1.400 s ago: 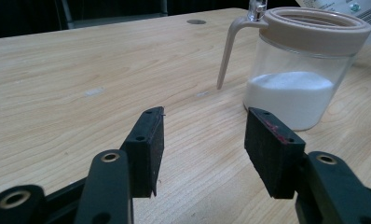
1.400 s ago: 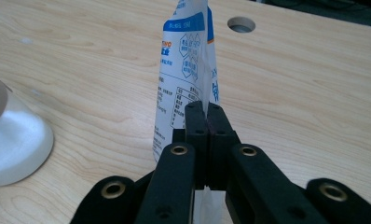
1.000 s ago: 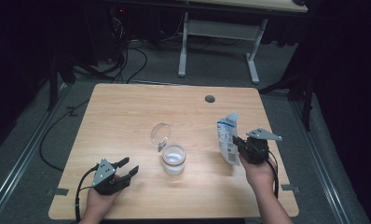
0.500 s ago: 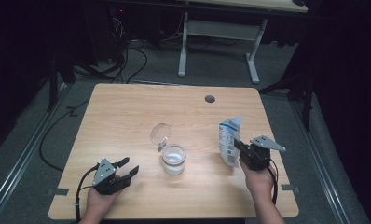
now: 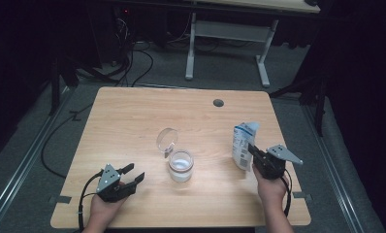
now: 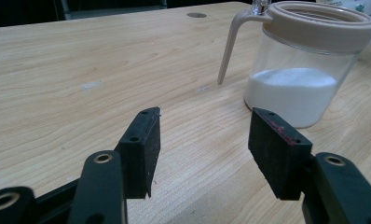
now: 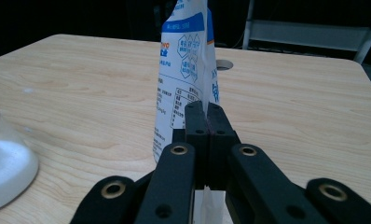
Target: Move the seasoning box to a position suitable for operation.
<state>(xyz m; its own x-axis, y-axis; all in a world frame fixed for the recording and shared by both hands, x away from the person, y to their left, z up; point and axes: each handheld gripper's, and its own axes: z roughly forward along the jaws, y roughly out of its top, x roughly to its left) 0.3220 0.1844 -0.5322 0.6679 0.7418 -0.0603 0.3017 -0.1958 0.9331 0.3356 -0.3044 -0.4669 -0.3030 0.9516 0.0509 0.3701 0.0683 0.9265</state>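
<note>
A clear jar [image 5: 181, 166] partly filled with white powder stands at the table's middle, its round lid [image 5: 167, 140] flipped up behind it. In the left gripper view the jar [image 6: 305, 70] is ahead and to the right of my left gripper [image 6: 202, 140]. That left gripper [image 5: 135, 171] rests near the front left edge; its jaws have just been opening and nothing is between them. My right gripper [image 5: 250, 149] is shut on a white-and-blue bag [image 5: 242, 143], held upright right of the jar. Its jaws [image 7: 206, 109] pinch the near edge of the bag [image 7: 183, 60], whose bottom is close to the tabletop.
The wooden table [image 5: 133, 116] has a round cable hole [image 5: 218, 103] at the back right. Beyond the table stand a white desk frame [image 5: 227, 34] and loose cables on the dark floor. Cables trail from both grippers over the front edge.
My right gripper has sunk a little toward the table with the bag and come slightly nearer. The left gripper has stayed in place, jaws a touch wider.
</note>
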